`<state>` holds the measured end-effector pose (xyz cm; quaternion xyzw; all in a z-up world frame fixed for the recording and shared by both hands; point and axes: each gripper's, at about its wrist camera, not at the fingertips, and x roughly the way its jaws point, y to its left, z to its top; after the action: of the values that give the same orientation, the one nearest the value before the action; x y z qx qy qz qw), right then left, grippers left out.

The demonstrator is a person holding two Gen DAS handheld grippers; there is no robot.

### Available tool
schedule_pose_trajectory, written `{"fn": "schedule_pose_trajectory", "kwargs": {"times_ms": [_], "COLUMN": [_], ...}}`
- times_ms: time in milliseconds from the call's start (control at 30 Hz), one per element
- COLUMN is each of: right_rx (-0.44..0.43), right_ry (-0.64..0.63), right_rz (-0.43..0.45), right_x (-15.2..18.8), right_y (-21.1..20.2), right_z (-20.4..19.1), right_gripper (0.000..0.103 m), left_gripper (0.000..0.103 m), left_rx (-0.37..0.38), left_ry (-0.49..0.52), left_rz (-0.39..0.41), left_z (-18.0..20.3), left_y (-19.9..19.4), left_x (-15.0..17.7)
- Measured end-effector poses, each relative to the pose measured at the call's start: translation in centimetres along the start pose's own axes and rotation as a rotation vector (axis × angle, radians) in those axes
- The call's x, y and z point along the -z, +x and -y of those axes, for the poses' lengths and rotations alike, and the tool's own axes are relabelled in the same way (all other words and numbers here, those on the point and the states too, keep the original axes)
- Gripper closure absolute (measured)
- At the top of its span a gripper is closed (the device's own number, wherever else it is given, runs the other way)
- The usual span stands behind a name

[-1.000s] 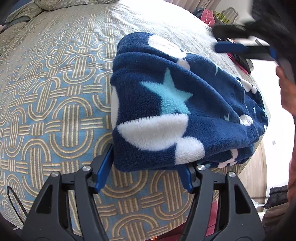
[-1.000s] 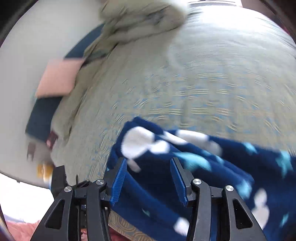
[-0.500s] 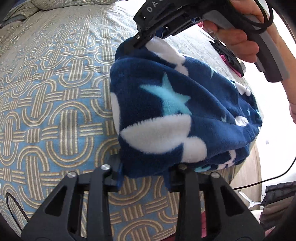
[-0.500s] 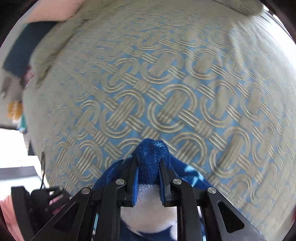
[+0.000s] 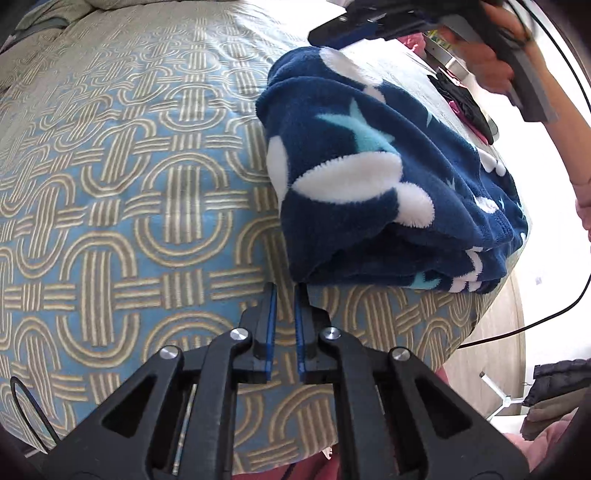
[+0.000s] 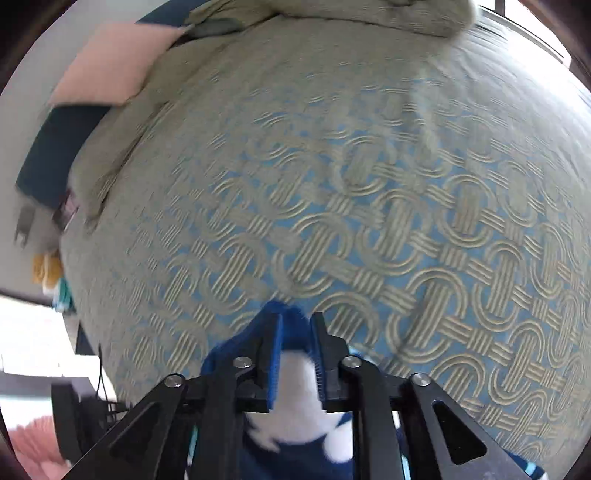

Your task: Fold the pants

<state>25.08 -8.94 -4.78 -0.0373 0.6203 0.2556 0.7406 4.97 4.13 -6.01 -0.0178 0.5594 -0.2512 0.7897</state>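
Observation:
The pants (image 5: 388, 177) are dark blue fleece with white clouds and light blue stars, folded into a thick bundle on the bed near its right edge. My left gripper (image 5: 284, 291) is shut with nothing between its blue pads, just in front of the bundle's near corner. My right gripper (image 6: 295, 325) is shut on the far corner of the pants (image 6: 291, 387), and it shows from outside in the left wrist view (image 5: 354, 29), held by a hand above the bundle's far end.
The bedspread (image 5: 129, 184) is blue with tan interlocking rings. A grey-green blanket (image 6: 332, 14) and a pink pillow (image 6: 110, 62) lie at the far end. The bed's edge and wooden floor (image 5: 491, 350) are to the right, with dark clothes (image 5: 465, 103) beyond the pants.
My left gripper has closed from wide open, let the near edge of the pants slip out and backed off. My right gripper came down onto the far corner and shut on it.

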Motion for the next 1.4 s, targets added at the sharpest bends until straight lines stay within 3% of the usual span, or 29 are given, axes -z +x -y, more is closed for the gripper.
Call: {"fn": "schedule_pose_trajectory", "kwargs": {"times_ms": [33, 100, 133, 167, 200, 233, 267, 300, 333, 433, 500, 533, 567, 667, 733, 767, 800, 867, 900, 933, 1000, 1033, 1100, 1167, 1200, 1233, 1267, 1300, 1400], "right_rx": [0.027, 0.112, 0.158, 0.161, 0.142, 0.124, 0.127, 0.158, 0.221, 0.348, 0.402, 0.491, 0.504, 0.218, 0.114, 0.100, 0.110, 0.158, 0.185, 0.203, 0.216, 0.258, 0.349, 0.385, 0.413, 0.483, 0.631, 0.721, 0.427], "right_ry": [-0.075, -0.137, -0.155, -0.156, -0.138, -0.108, -0.082, -0.057, -0.042, -0.050, 0.085, 0.136, 0.143, 0.225, 0.174, 0.125, 0.084, 0.039, 0.044, 0.063, 0.117, 0.164, 0.241, 0.419, 0.482, 0.501, 0.489, 0.459, 0.506], "right_rz": [-0.012, -0.021, -0.028, -0.035, -0.041, -0.037, -0.032, -0.050, -0.044, 0.021, 0.030, 0.075, 0.101, 0.081, 0.056, 0.049, 0.049, 0.044, 0.035, 0.025, 0.010, 0.005, -0.050, -0.033, -0.009, 0.009, 0.021, 0.026, 0.043], "right_x": [0.6, 1.1, 1.2, 1.3, 1.3, 1.4, 1.5, 1.2, 1.4, 1.5, 0.4, -0.3, -0.4, 1.1, 2.9, 4.1, 5.1, 7.1, 7.8, 8.4, 9.2, 9.6, 10.5, 11.1, 11.1, 11.0, 11.0, 11.2, 13.8], "right_y": [0.0, 0.3, 0.6, 0.5, 0.6, 0.7, 0.9, 1.6, 1.7, 1.5, 1.7, 1.6, 1.3, 0.1, -0.9, -1.5, -2.0, -2.7, -2.7, -2.6, -2.2, -1.6, -0.4, -0.2, -0.5, -0.8, -1.1, -1.2, -2.4], "right_z": [-1.3, -1.8, -2.1, -1.7, -1.4, -0.8, -0.5, -0.6, -0.8, -1.9, 0.8, 2.9, 3.7, 5.5, 4.7, 3.9, 3.5, 3.2, 3.6, 4.3, 5.7, 6.9, 8.5, 10.8, 11.9, 12.5, 13.0, 13.3, 14.6], "right_gripper": [0.061, 0.044, 0.044, 0.044, 0.044, 0.058, 0.085, 0.099, 0.099, 0.100, 0.102, 0.101, 0.100, 0.099, 0.089, 0.086, 0.077, 0.057, 0.044, 0.042, 0.042, 0.050, 0.099, 0.099, 0.100, 0.101, 0.101, 0.099, 0.099], "left_gripper": [0.093, 0.075, 0.048, 0.029, 0.029, 0.030, 0.062, 0.089, 0.091, 0.097, 0.097, 0.097, 0.098, 0.096, 0.088, 0.076, 0.071, 0.051, 0.046, 0.041, 0.041, 0.041, 0.039, 0.039, 0.039, 0.039, 0.038, 0.038, 0.038], "left_rx": [0.005, 0.016, 0.017, 0.000, -0.019, -0.033, -0.046, -0.051, -0.058, -0.071, -0.082, -0.107, -0.118, -0.095, -0.098, -0.088, -0.077, -0.067, -0.056, -0.038, 0.003, 0.025, 0.037, 0.023, -0.026, -0.060, -0.055, -0.044, -0.036], "left_ry": [-0.005, -0.013, -0.009, 0.000, 0.015, 0.041, 0.087, 0.114, 0.132, 0.166, 0.161, 0.155, 0.150, 0.120, 0.107, 0.106, 0.104, 0.098, 0.100, 0.107, 0.124, 0.139, 0.172, 0.197, 0.186, 0.173, 0.163, 0.163, 0.164], "left_rz": [0.004, 0.031, 0.054, 0.086, 0.121, 0.152, 0.165, 0.148, 0.115, 0.133, 0.089, 0.075, 0.063, 0.013, 0.019, 0.025, 0.037, 0.087, 0.113, 0.144, 0.181, 0.200, 0.203, 0.125, 0.055, 0.016, 0.040, 0.058, 0.043], "left_z": [0.0, 0.5, 0.9, 1.5, 1.9, 2.4, 3.1, 3.4, 3.6, 3.6, 2.8, 2.4, 2.0, 0.8, 0.5, 0.6, 0.7, 1.5, 2.2, 3.2, 4.5, 5.5, 6.7, 7.2, 6.7, 6.0, 5.5, 5.5, 5.3], "left_y": [-0.1, -0.4, -0.7, -1.0, -1.3, -1.3, -0.9, -0.4, 0.2, -0.1, 0.2, 0.4, 0.4, 0.1, -0.6, -1.2, -1.7, -3.1, -3.5, -3.9, -4.6, -4.7, -3.7, -0.6, 2.0, 3.5, 3.7, 3.0, 0.8], "left_x": [0.0, -0.9, -1.0, -1.3, -1.6, -2.0, -2.5, -2.8, -3.1, -2.1, -0.9, -0.2, 0.1, 1.1, 1.5, 1.5, 1.4, 0.5, 0.0, -0.8, -2.0, -2.9, -4.5, -5.4, -5.5, -5.3, -4.9, -4.6, -3.6]}}
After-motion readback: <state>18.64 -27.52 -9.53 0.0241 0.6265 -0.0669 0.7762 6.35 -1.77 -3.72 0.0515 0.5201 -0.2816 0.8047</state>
